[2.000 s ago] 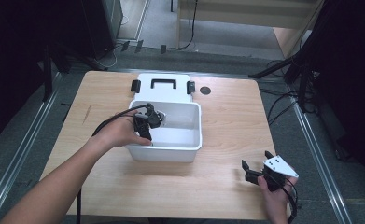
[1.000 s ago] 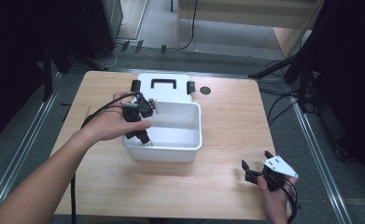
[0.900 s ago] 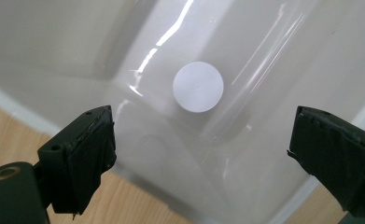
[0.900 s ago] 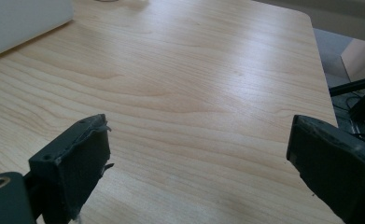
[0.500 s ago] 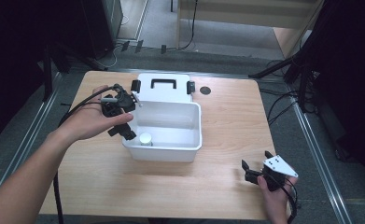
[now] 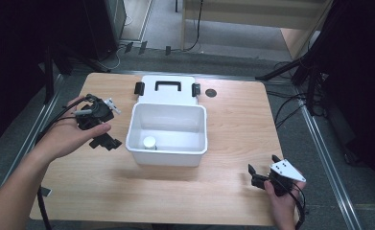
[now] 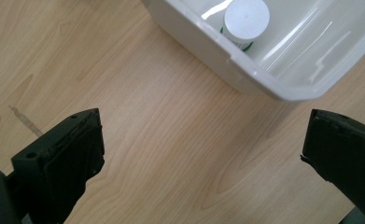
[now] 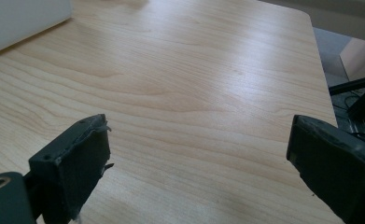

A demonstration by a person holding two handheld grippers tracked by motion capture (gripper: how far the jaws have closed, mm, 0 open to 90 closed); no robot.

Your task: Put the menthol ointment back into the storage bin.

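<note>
Holding my left gripper (image 6: 100, 125) just off the left wall of the bin (image 6: 132, 125), I have its jaws spread as wide as they go, with nothing between them but bare table (image 7: 161, 154). They have just been opening, and no thing sits between the pads. Along those jaws, the bin's rounded corner (image 7: 283, 88) lies ahead and to the right, and past its rim stands the jar (image 7: 245, 21), upright on the bin floor, white cap up, with a strip of green just under the cap.

From above, the jar (image 6: 149, 142) sits in the bin's near-left corner, close to the front wall and near the left one; whether it touches either wall I cannot quite tell at this size. Its long axis runs straight up, so any return to it would have to come down over the rim, to the right of where my left gripper hovers.

My right gripper (image 6: 265, 175) rests near the table's near-right corner, jaws likewise spread and empty over bare wood (image 8: 194, 116), well apart from the bin. So the left is clearly the nearer one to the jar.

Farther back, the lid (image 6: 166, 89) lies flat behind the bin, touching its far rim, handle up, black latches at either end.
</note>
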